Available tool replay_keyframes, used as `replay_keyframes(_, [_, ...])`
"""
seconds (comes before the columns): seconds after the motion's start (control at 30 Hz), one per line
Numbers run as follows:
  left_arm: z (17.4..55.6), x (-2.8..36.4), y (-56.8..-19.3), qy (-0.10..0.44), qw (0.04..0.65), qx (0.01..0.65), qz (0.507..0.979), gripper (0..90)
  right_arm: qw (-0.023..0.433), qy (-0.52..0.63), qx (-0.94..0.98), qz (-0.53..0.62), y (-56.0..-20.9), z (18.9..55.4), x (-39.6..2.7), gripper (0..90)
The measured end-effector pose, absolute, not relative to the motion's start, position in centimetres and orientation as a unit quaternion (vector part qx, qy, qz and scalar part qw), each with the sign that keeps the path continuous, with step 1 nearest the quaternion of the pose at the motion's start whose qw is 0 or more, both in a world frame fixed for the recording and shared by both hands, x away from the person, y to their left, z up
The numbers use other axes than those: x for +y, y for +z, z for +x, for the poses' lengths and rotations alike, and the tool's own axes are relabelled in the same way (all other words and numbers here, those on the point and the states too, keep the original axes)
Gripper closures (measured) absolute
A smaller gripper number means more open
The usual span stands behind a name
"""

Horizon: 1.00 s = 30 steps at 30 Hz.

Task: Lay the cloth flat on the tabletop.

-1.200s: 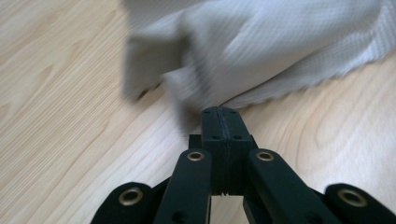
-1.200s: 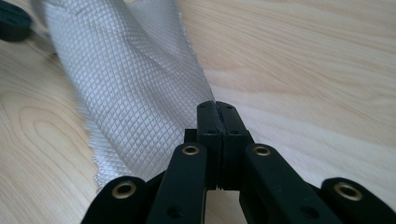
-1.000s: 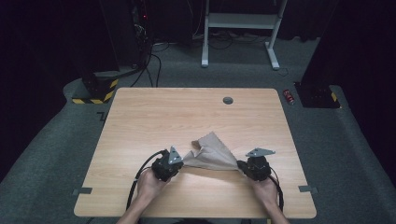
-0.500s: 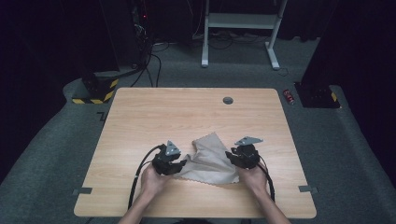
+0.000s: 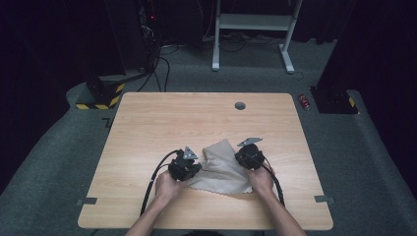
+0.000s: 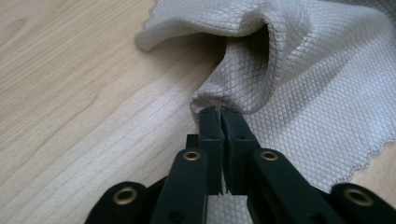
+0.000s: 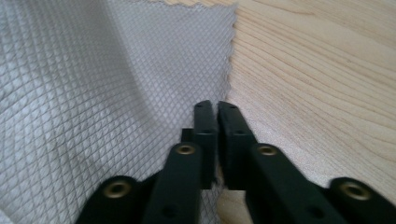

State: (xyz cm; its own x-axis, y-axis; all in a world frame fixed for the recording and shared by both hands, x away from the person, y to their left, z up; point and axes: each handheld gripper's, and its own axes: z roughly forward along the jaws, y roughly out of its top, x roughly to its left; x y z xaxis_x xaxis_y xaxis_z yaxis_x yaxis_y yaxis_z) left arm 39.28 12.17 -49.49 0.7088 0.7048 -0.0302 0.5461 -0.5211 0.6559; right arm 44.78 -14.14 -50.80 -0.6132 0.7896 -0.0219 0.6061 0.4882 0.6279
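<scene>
A beige cloth (image 5: pixel 220 169) lies between both grippers on the counter (image 5: pixel 196 118). The left gripper (image 6: pixel 219 116) pinches a raised fold at its left edge. The right gripper (image 7: pixel 215 109), fingers pressed together, pinches the right edge.

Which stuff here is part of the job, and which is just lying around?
In the job: cloth, left gripper, right gripper, both pinching the cloth, and the table under it.

Lying about: red can on the floor, white stand, cables.

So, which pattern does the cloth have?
The beige cloth has a fine diamond grid; the left gripper view shows it best.
</scene>
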Motion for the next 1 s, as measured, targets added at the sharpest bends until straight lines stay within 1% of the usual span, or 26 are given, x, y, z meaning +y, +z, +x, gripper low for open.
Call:
replay_keyframes(0.03, [39.2, 12.4, -49.4, 0.12, 0.332, 0.362, 0.863, 89.0, 0.162, 0.294, 0.851, 0.405, -50.7, 44.6, -14.2, 89.5])
replay_keyframes(0.23, [37.9, 13.3, -48.6, 0.122, 0.341, 0.35, 0.864, 89.7, 0.179, 0.321, 0.841, 0.396, -49.2, 43.1, -15.3, 89.6])
replay_keyframes(0.3, [37.3, 13.5, -48.5, 0.114, 0.344, 0.348, 0.865, 89.7, 0.183, 0.324, 0.837, 0.4, -48.8, 42.1, -16.7, 89.5])
replay_keyframes(0.33, [37.0, 13.6, -48.7, 0.098, 0.344, 0.351, 0.865, 89.5, 0.18, 0.321, 0.836, 0.407, -49.0, 41.8, -17.3, 89.5])
replay_keyframes(0.4, [36.8, 13.6, -48.9, 0.09, 0.343, 0.352, 0.867, 88.9, 0.174, 0.314, 0.837, 0.413, -49.5, 41.5, -18.1, 89.3])
replay_keyframes(0.43, [36.8, 13.6, -48.9, 0.09, 0.343, 0.352, 0.867, 87.5, 0.17, 0.311, 0.838, 0.416, -49.7, 41.4, -18.4, 89.1])
replay_keyframes(0.5, [37.0, 13.5, -49.0, 0.09, 0.343, 0.362, 0.862, 79.0, 0.162, 0.306, 0.839, 0.419, -49.9, 41.4, -18.6, 87.6])
replay_keyframes(0.53, [37.7, 13.6, -48.9, 0.091, 0.348, 0.375, 0.854, 75.1, 0.158, 0.305, 0.836, 0.427, -50.1, 41.4, -18.8, 78.1])
replay_keyframes(0.57, [37.7, 13.6, -48.9, 0.091, 0.348, 0.375, 0.854, 72.6, 0.158, 0.305, 0.836, 0.427, -50.1, 41.4, -18.8, 78.1])
replay_keyframes(0.6, [38.4, 13.4, -48.7, 0.091, 0.36, 0.392, 0.842, 69.5, 0.165, 0.311, 0.83, 0.433, -49.9, 41.6, -18.8, 71.6])
replay_keyframes(0.63, [38.4, 13.4, -48.7, 0.091, 0.36, 0.392, 0.842, 67.6, 0.165, 0.311, 0.83, 0.433, -49.9, 41.6, -18.8, 71.6])
replay_keyframes(0.67, [38.8, 13.2, -48.6, 0.097, 0.36, 0.399, 0.838, 67.6, 0.168, 0.316, 0.826, 0.436, -49.8, 41.7, -18.6, 69.6])
replay_keyframes(0.73, [40.0, 12.3, -48.7, 0.104, 0.351, 0.408, 0.836, 61.9, 0.175, 0.317, 0.825, 0.434, -49.5, 42.4, -17.8, 65.4])
replay_keyframes(0.77, [40.0, 12.3, -48.7, 0.104, 0.351, 0.408, 0.836, 61.4, 0.175, 0.317, 0.825, 0.434, -49.5, 42.4, -17.8, 65.4])
replay_keyframes(0.8, [40.7, 11.4, -48.9, 0.105, 0.342, 0.406, 0.841, 60.3, 0.177, 0.31, 0.825, 0.439, -49.6, 43.0, -17.2, 64.1])
replay_keyframes(0.87, [41.1, 10.7, -49.0, 0.103, 0.339, 0.405, 0.843, 59.1, 0.178, 0.306, 0.826, 0.439, -49.7, 43.3, -17.1, 63.8])
replay_keyframes(0.97, [42.1, 9.5, -49.3, 0.095, 0.333, 0.41, 0.844, 51.4, 0.176, 0.292, 0.828, 0.446, -50.4, 44.0, -16.8, 64.7])
replay_keyframes(1.0, [42.6, 8.8, -49.4, 0.089, 0.333, 0.412, 0.843, 50.6, 0.175, 0.283, 0.83, 0.448, -50.7, 44.0, -16.8, 66.3])
